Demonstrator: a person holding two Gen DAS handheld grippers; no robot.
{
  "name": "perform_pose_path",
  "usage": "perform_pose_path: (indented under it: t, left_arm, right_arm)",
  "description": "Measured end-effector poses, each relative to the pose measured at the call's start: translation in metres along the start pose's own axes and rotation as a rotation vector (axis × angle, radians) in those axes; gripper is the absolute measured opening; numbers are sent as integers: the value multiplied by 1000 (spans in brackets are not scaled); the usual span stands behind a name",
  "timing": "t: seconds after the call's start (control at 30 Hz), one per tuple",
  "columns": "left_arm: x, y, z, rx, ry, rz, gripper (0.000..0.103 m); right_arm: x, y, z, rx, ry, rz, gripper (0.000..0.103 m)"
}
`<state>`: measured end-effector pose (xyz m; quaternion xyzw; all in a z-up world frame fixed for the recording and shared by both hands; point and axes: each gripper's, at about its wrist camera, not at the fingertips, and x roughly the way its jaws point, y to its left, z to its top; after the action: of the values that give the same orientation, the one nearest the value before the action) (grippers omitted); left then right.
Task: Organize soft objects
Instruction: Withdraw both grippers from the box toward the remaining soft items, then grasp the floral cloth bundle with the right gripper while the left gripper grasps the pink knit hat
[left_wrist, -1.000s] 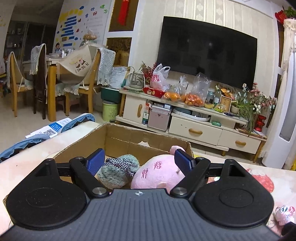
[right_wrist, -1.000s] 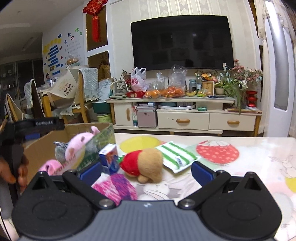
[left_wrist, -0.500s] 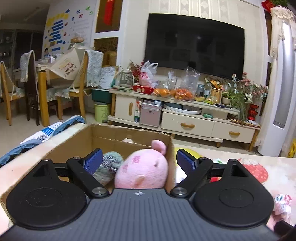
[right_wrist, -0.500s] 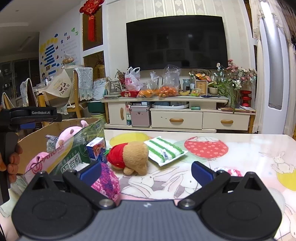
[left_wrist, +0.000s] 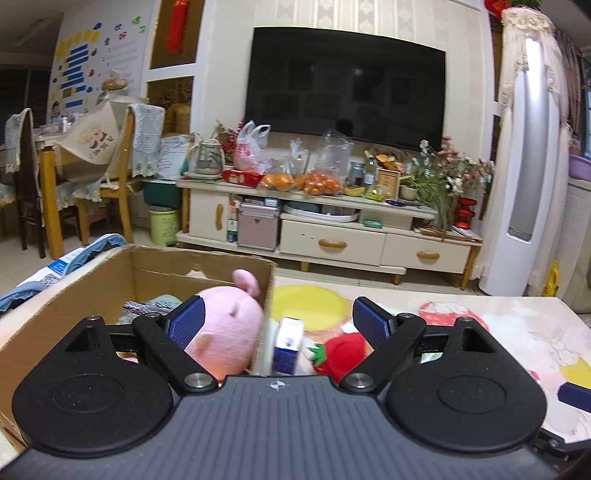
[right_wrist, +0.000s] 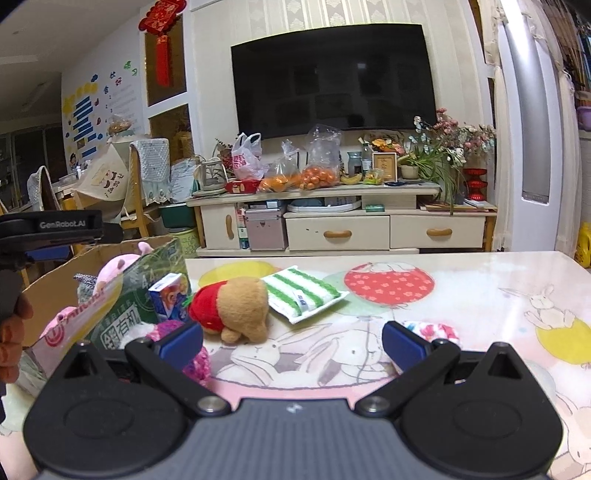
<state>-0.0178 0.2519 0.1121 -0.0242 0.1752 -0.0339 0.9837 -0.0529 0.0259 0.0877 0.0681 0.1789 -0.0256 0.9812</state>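
Looking along the left gripper, its jaws stand apart over the cardboard box, the pink plush pig inside between them. Seen from the right gripper, also spread, the brown bear plush lies just ahead, left of centre.

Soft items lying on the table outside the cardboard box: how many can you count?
4: bear plush, striped cloth, pink knit ball by the left finger, patterned bundle near the right. Others may be hidden.
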Motion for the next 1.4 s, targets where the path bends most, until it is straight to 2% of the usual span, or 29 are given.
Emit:
perform_pose_path:
  t: [0.47, 0.73, 0.9, 1.0, 1.13, 1.4]
  left_arm:
    - [-6, -5, -14, 52, 57, -65, 103]
    - [-10, -24, -35, 110, 100, -10, 103]
    - [-7, -31, -49, 114, 153, -8, 103]
    - [-5, -33, -55, 129, 164, 28, 103]
    - [5, -31, -62, 108, 205, 70, 103]
    - [21, -36, -67, 44, 263, 107, 103]
  right_arm:
    - [0, -28, -3, 37, 30, -59, 102]
    - [1, -45, -6, 66, 33, -86, 102]
    - [3, -55, -7, 72, 40, -90, 102]
    - [5, -60, -8, 68, 43, -93, 102]
    - [13, -67, -10, 53, 62, -110, 102]
    - [35, -74, -13, 33, 119, -107, 102]
